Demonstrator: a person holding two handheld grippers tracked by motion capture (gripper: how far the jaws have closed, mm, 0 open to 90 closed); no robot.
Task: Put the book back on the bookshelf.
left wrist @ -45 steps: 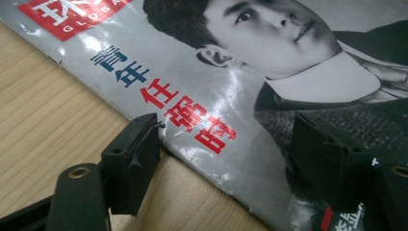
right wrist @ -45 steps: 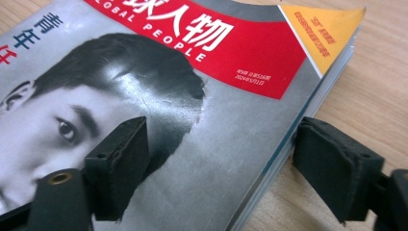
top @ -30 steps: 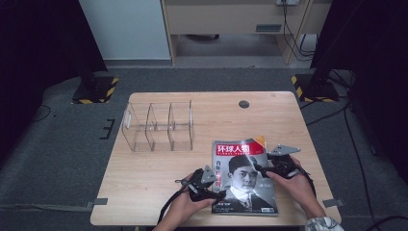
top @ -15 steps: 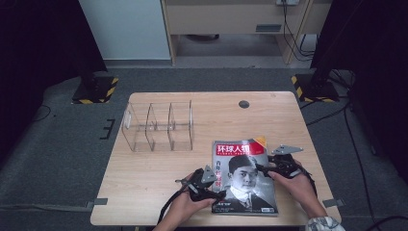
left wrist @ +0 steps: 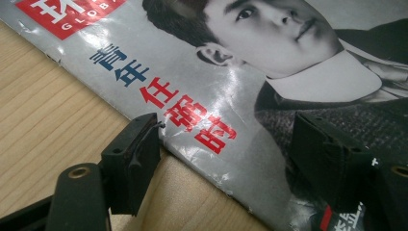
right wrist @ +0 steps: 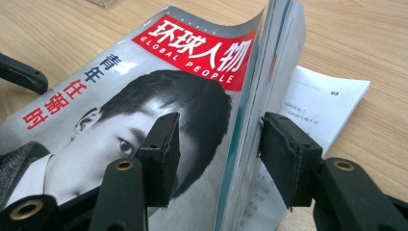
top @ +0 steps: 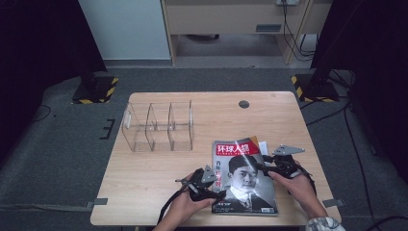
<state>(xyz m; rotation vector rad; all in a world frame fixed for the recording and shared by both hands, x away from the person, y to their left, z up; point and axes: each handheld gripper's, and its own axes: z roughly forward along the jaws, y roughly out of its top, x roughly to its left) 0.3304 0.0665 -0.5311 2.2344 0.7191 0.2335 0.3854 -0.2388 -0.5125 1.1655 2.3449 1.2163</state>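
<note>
A magazine (top: 245, 178) with a red title block and a black-and-white portrait lies on the wooden table (top: 159, 183) at the front right. My left gripper (top: 219, 192) is open at its left edge. One jaw rests on the wood and the other over the cover (left wrist: 231, 72), so the left gripper (left wrist: 226, 144) straddles that edge. My right gripper (top: 262, 163) is at the right edge, where the cover and pages (right wrist: 250, 96) curl upward. The right gripper (right wrist: 216, 144) has just been closing its jaws. The lifted pages stand between them, touching the right pad; the left pad is still apart.
A clear plastic organizer (top: 159, 125) with three compartments stands at the back left of the table. A white printed sheet (right wrist: 317, 101) pokes out from under the magazine's right side. A small dark disc (top: 244, 104) is set in the tabletop near its far edge.
Both hands and the magazine stay where they were in the high view; no clear shift shows at that distance.
</note>
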